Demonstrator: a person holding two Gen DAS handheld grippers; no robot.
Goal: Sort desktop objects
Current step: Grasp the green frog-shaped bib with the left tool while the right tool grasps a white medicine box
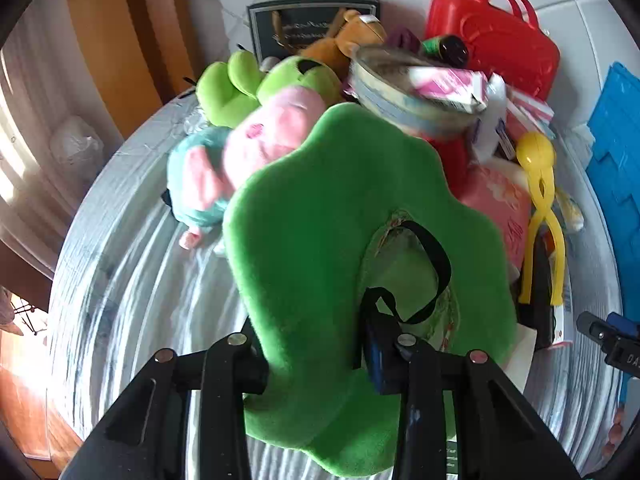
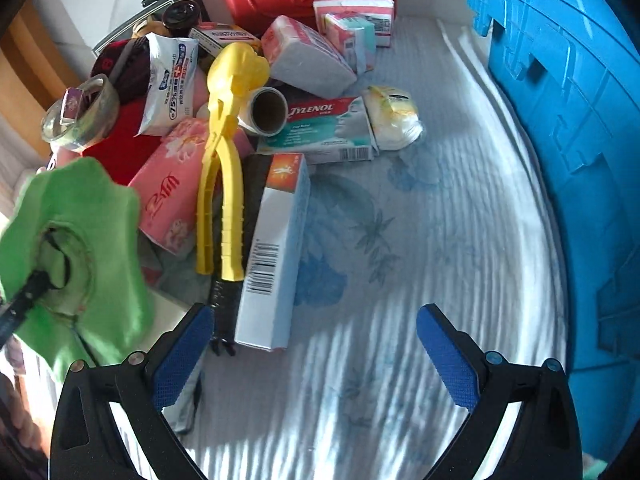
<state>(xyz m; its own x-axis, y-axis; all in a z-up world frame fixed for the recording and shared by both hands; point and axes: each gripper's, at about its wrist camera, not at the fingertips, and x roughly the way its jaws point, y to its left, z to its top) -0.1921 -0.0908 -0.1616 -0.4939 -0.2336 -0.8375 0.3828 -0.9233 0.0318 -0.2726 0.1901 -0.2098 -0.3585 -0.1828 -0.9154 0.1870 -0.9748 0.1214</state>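
Observation:
My left gripper (image 1: pixel 316 364) is shut on a green plush piece with a wavy edge (image 1: pixel 320 240), held up above the cloth; a black strap (image 1: pixel 432 256) loops across its hole. The same green plush (image 2: pixel 80 220) shows at the left of the right wrist view. My right gripper (image 2: pixel 316 356) is open and empty over the pale patterned cloth (image 2: pixel 400 260). In front of it lie a white and blue box (image 2: pixel 272 256), yellow plastic tongs (image 2: pixel 224 168), a pink tissue pack (image 2: pixel 172 196) and a Tylenol box (image 2: pixel 328 128).
A blue plastic crate (image 2: pixel 568 140) stands along the right. A red plastic case (image 1: pixel 492 36) stands at the back. Plush toys (image 1: pixel 256 120), a tape roll (image 1: pixel 404 92), wipes (image 2: pixel 168 84) and tissue packs (image 2: pixel 308 56) are heaped behind. A wooden surface (image 1: pixel 108 40) lies at left.

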